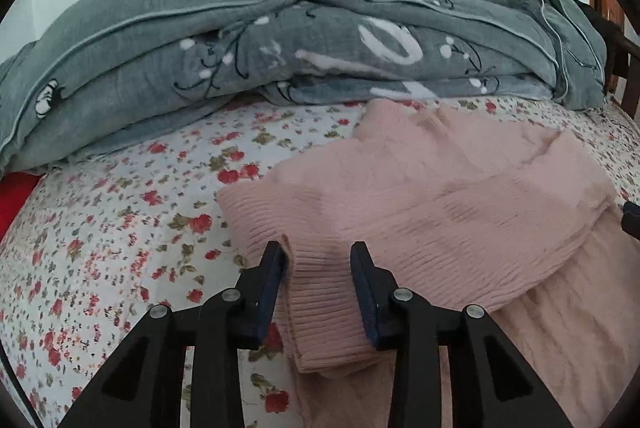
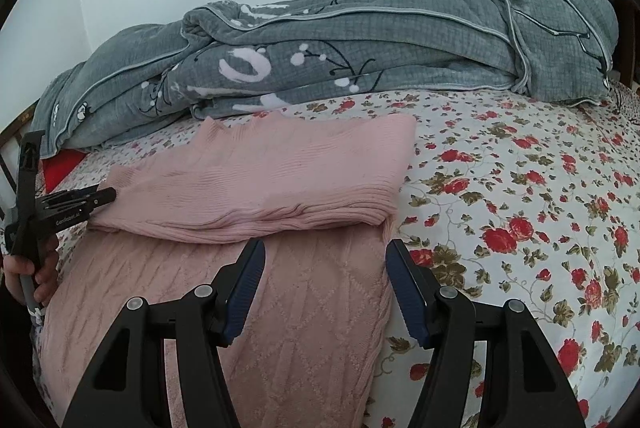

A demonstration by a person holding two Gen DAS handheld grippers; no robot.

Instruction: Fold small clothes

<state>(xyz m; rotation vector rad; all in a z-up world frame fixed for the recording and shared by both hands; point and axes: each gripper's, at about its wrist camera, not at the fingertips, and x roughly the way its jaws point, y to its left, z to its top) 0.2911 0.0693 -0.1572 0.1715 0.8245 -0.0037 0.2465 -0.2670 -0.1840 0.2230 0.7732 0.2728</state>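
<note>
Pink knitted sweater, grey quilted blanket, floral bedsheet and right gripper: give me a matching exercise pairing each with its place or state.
Things:
1. pink knitted sweater
2. grey quilted blanket
3. white bedsheet with red flowers
4. right gripper

Places or states:
A. bunched up along the wall
B. jaws apart, nothing between the pads
C. spread under everything
D. partly folded, top half doubled over

Pairs: 1-D, 2-A, 3-C, 4-B
</note>
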